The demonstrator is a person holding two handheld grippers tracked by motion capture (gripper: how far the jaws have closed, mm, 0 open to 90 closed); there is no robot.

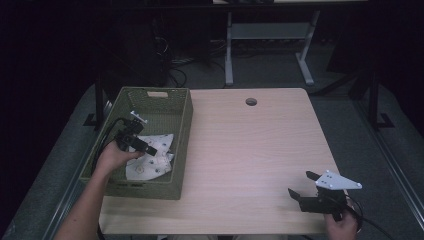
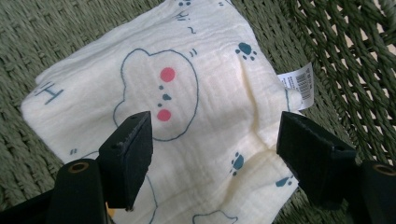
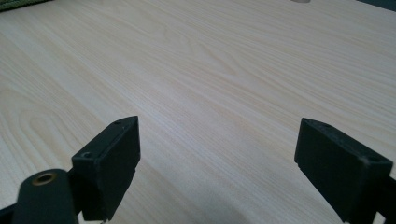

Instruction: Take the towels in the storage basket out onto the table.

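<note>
Pale wood counter [image 1: 250, 150] fills the middle of a dark room, with a green woven basket [image 1: 182, 125] at its left edge. Inside the basket lies a folded cream muslin cloth [image 2: 187, 107] printed with bears and paw marks, its tag toward the basket wall. The left gripper [image 1: 150, 149] hangs just above the cloth, jaws spread wide to either side of it, probably to pinch a fold. The right gripper [image 1: 301, 184] rests low over bare counter near the right corner, jaws spread, likely waiting clear.
</note>
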